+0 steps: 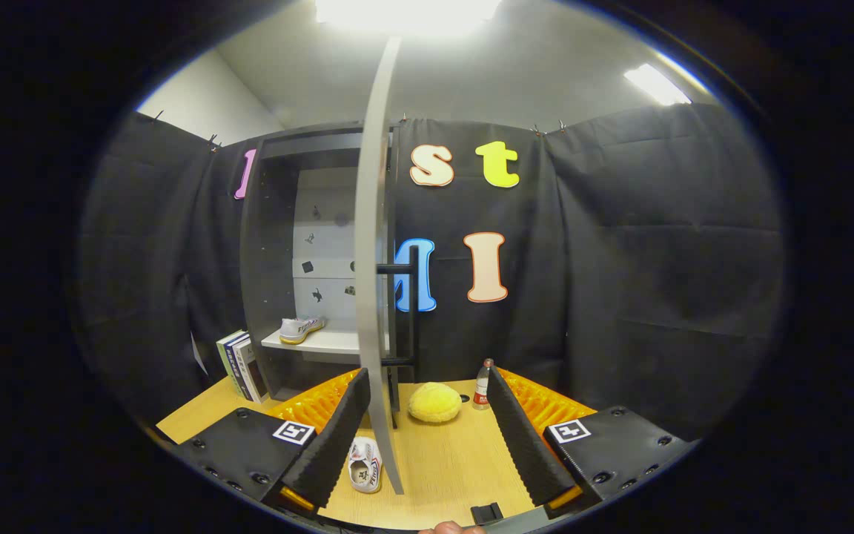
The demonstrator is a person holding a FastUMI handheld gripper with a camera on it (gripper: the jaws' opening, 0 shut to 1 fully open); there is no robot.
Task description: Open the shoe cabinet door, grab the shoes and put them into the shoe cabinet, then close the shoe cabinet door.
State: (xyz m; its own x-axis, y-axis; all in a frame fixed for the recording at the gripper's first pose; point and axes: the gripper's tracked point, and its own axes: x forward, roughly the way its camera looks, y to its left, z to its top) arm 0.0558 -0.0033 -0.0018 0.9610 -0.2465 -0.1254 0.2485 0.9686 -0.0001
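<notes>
Gripper (427, 415) fingers spread wide, nothing pinched. Cabinet (279, 252) stands at back left against the booth wall, door (373, 245) swung open and seen edge-on, its thin edge running top to bottom thru the gap betw the fingers, closer to the left finger. Dark bar handle (413, 304) on the door's right face, vertical, abt mid-height.

Inside cabinet: one shoe (302, 328) sits on the white shelf (323, 341), toe toward the right, light w/ yellowish sole. Back panel pale, w/ small dark marks; can't tell what they are.

Second shoe (365, 464) lies on the table (442, 460) just by the left finger's inner side, left of the door's lower edge, opening facing up.

Other items on table: yellow plush lump (434, 403) ahead betw the fingers, right of the door; small bottle (482, 384) w/ red label upright just beside the right finger's tip; books (243, 366) standing upright left of the cabinet base.

A fingertip (451, 528) shows at the near table edge.
</notes>
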